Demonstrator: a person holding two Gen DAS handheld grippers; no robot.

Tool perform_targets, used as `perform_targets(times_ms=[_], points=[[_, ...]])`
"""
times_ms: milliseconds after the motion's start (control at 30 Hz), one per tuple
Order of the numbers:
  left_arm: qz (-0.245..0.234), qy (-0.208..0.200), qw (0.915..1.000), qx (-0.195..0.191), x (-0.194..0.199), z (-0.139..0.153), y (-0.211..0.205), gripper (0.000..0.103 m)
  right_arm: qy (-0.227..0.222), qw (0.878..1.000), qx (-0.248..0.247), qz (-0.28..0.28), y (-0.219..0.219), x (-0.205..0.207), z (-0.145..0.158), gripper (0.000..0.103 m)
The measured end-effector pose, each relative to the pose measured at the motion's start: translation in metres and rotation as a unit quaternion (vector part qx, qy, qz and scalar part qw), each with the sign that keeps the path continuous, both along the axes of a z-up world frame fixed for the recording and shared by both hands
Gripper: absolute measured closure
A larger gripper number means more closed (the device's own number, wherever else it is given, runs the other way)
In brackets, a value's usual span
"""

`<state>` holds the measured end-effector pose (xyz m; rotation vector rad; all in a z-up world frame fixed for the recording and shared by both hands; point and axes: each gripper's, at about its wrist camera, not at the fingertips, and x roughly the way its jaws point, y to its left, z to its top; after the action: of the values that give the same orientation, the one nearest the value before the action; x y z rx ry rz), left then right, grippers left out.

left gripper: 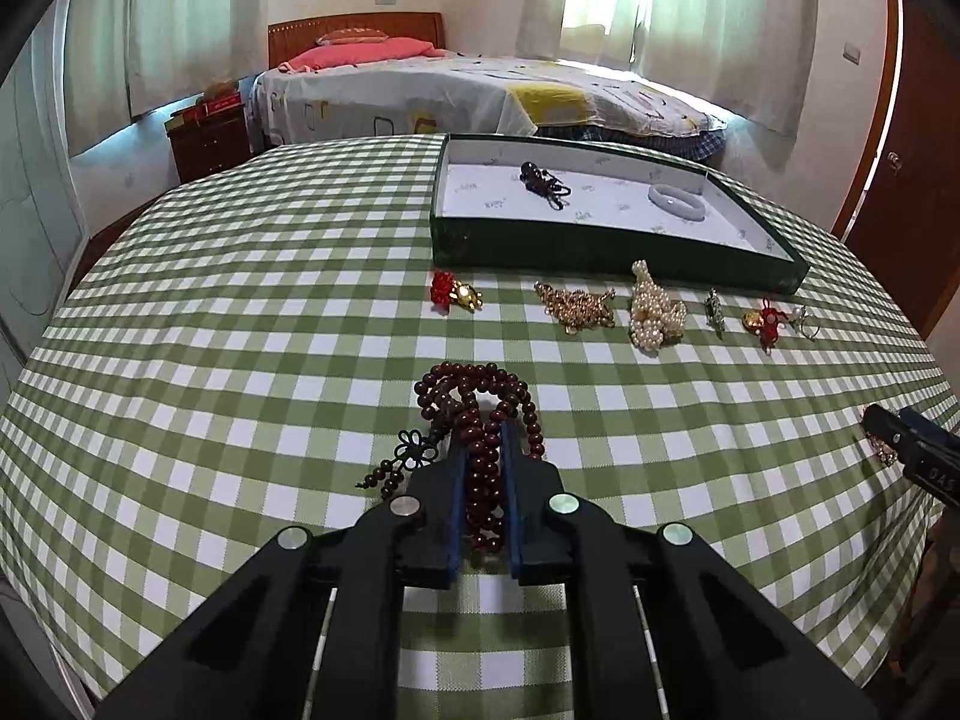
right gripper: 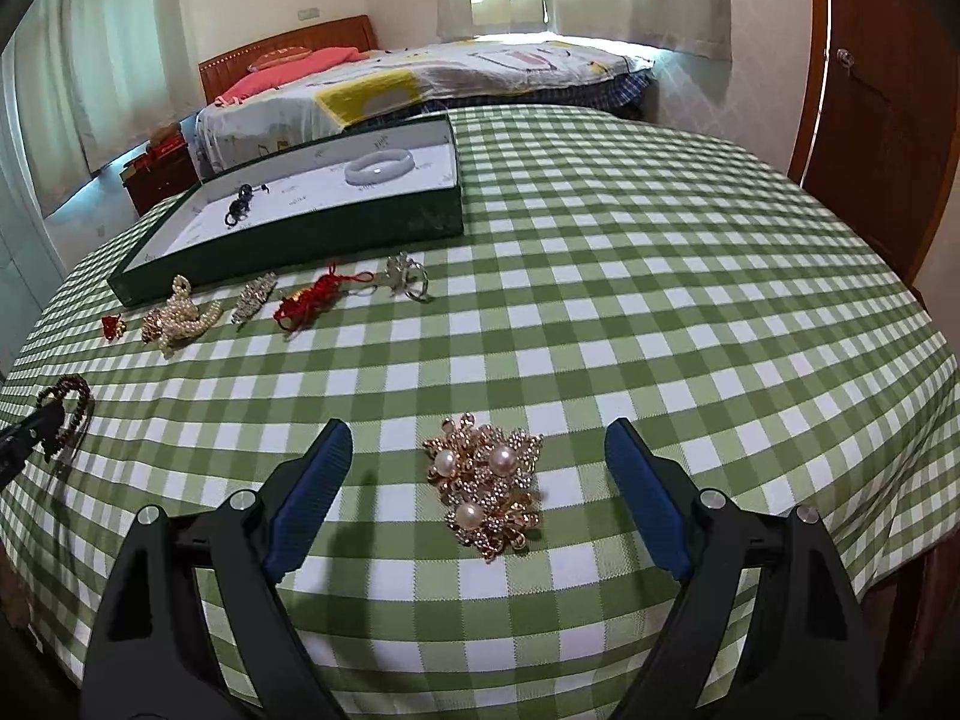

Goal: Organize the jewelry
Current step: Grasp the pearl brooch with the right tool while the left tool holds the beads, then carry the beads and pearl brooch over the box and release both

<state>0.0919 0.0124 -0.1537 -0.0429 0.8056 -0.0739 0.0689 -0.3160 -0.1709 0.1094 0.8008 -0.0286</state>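
Green tray (left gripper: 600, 252) has only 2 pcs; approx 8 left on table (left gripper: 240, 330). Left claw (left gripper: 483, 432) clamped on beads (left gripper: 480, 414); right claw (right gripper: 480, 444) spread wide round brooch (right gripper: 486, 486).

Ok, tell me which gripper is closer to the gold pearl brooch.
Right. The right gripper hangs open with the gold pearl brooch between its fingers; the left gripper, off to its left, is clamped on the dark red bead string.
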Motion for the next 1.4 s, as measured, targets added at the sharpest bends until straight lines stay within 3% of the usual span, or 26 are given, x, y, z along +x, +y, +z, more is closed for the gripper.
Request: perform_targets(times_ms=[267, 333, 433, 1133, 1400], points=[[0.003, -0.003, 1.0000, -0.001, 0.000, 0.002, 0.002, 0.092, 0.002, 1.000, 0.008, 0.005, -0.002, -0.002, -0.003, 0.054], [0.004, -0.006, 1.0000, -0.001, -0.001, 0.003, 0.002, 0.092, -0.002, 1.000, 0.008, 0.007, -0.002, -0.003, -0.004, 0.068], [0.004, -0.009, 1.0000, 0.000, -0.002, 0.004, 0.003, 0.092, -0.008, 1.000, 0.014, 0.011, -0.003, -0.005, -0.003, 0.073], [0.009, -0.023, 0.9997, 0.002, -0.004, 0.012, 0.002, 0.092, -0.039, 0.999, 0.002, 0.037, 0.014, -0.010, 0.014, 0.074], [0.009, -0.036, 0.9993, -0.004, -0.004, 0.024, 0.002, 0.092, -0.067, 0.996, 0.008, 0.053, 0.025, -0.005, 0.038, 0.074]])
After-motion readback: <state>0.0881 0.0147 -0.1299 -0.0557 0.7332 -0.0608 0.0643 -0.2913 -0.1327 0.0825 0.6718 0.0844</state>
